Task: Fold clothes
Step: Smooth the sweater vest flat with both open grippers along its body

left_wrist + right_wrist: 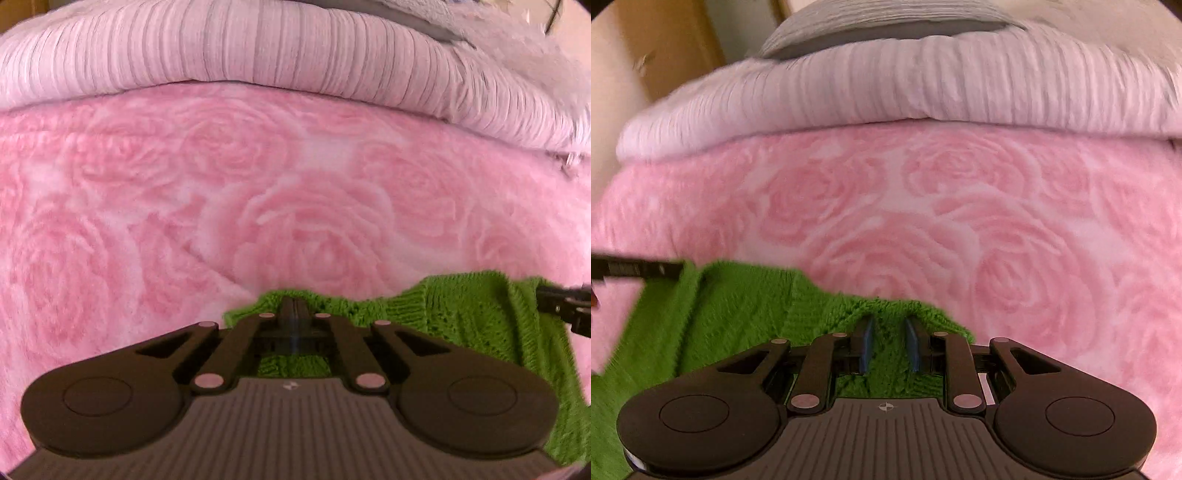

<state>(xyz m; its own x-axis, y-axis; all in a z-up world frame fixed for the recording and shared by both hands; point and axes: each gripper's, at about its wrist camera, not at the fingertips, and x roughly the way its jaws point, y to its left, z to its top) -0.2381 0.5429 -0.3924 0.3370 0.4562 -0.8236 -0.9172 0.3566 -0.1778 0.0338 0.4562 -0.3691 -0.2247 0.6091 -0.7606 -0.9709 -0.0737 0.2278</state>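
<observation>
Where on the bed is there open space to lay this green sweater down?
Free: the rose blanket between the ribbed pink bedding and the green sweater. Crowded: the near edge, where the left gripper and right gripper pinch it.

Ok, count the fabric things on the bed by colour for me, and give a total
Green: 1, the knitted sweater
Pink with roses: 1, the blanket
Pale pink ribbed: 1, the quilt
Grey: 1, the pillow
Total: 4

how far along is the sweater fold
Done: both grippers hold the green sweater by its far edge. In hand: the left gripper is shut on it, and the right gripper pinches a bunch. Left: laying it flat on the pink blanket; no finished fold shows.
</observation>
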